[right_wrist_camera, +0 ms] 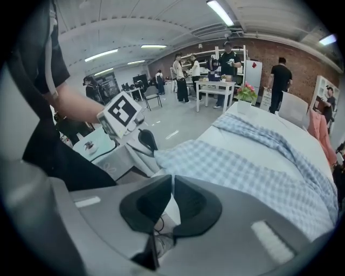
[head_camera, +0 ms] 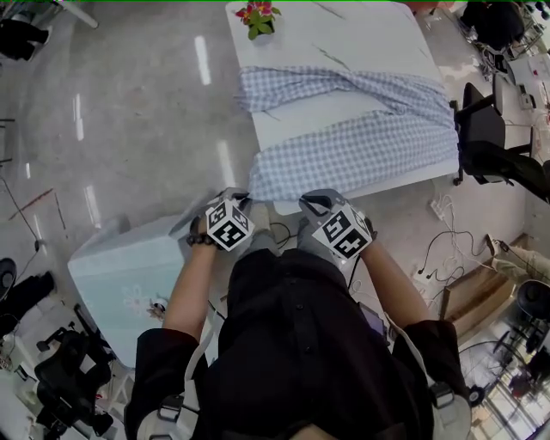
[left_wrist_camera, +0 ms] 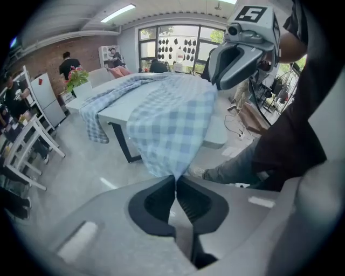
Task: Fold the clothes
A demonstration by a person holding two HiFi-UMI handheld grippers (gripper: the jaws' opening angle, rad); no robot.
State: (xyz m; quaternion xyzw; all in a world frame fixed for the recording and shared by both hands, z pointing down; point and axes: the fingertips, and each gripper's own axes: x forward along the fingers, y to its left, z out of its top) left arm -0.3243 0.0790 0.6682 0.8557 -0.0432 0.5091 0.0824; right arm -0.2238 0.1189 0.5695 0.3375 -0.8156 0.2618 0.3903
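Note:
A blue-and-white checked garment lies spread across the white table, and its near edge hangs over the table's front. In the left gripper view, the left gripper is shut on a hanging corner of the garment. In the head view this left gripper sits at the cloth's near left corner. My right gripper is beside it at the same hem. Its jaws are closed at the edge of the garment, with the left gripper's marker cube just beyond.
A pot of flowers stands at the table's far end. A black chair is to the right of the table. A pale blue low table is at my left. Cables and a cardboard box lie at my right. People stand far off.

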